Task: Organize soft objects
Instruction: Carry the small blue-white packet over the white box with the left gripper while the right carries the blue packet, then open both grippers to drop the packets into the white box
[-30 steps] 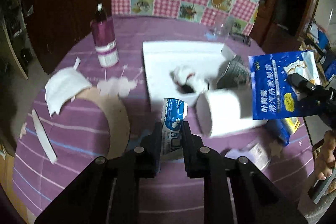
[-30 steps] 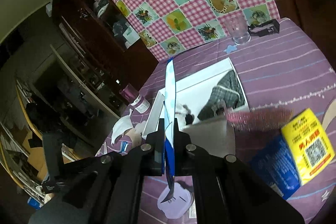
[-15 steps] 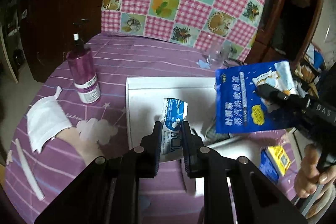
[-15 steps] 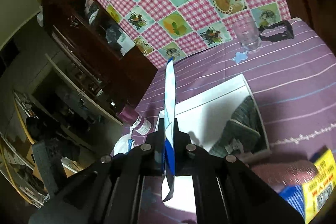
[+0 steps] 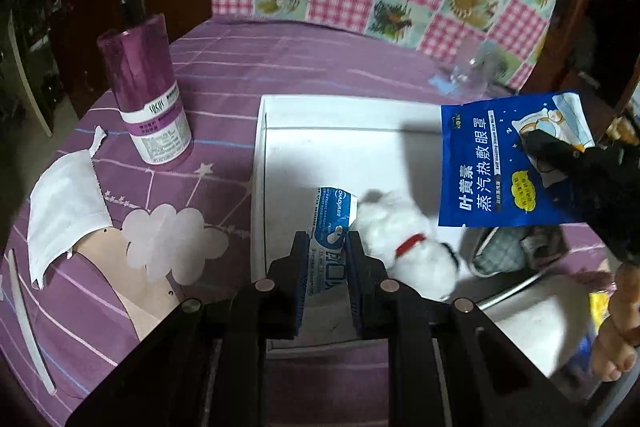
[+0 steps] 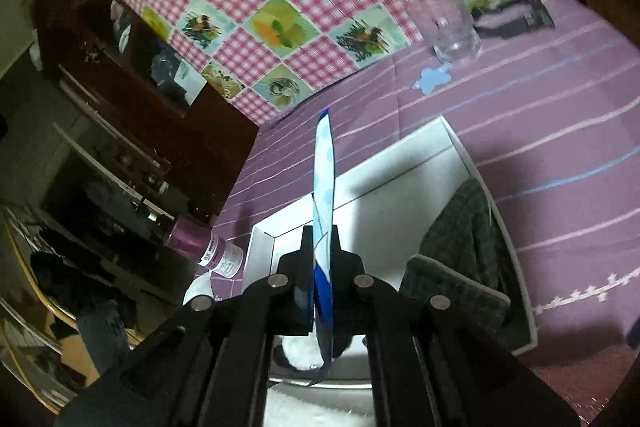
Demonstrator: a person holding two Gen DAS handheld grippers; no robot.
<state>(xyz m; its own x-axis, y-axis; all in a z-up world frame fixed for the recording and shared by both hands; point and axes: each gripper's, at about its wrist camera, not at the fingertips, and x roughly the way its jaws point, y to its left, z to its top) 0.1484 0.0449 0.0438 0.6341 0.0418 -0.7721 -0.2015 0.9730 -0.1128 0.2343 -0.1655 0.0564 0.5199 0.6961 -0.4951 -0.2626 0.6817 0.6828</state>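
Left wrist view: white box (image 5: 340, 131) holds plush toy (image 5: 404, 243), probably grey slipper (image 5: 500, 251).

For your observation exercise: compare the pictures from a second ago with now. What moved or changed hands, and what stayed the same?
Both hands carried their loads forward over the shallow white cardboard tray. The left gripper now holds its small blue-and-white sachet above the tray floor, beside the white plush toy. The right gripper brought the flat dark-blue eye-mask packet over the tray. Nothing was released; both grips, the purple pump bottle and the white face mask are unchanged.
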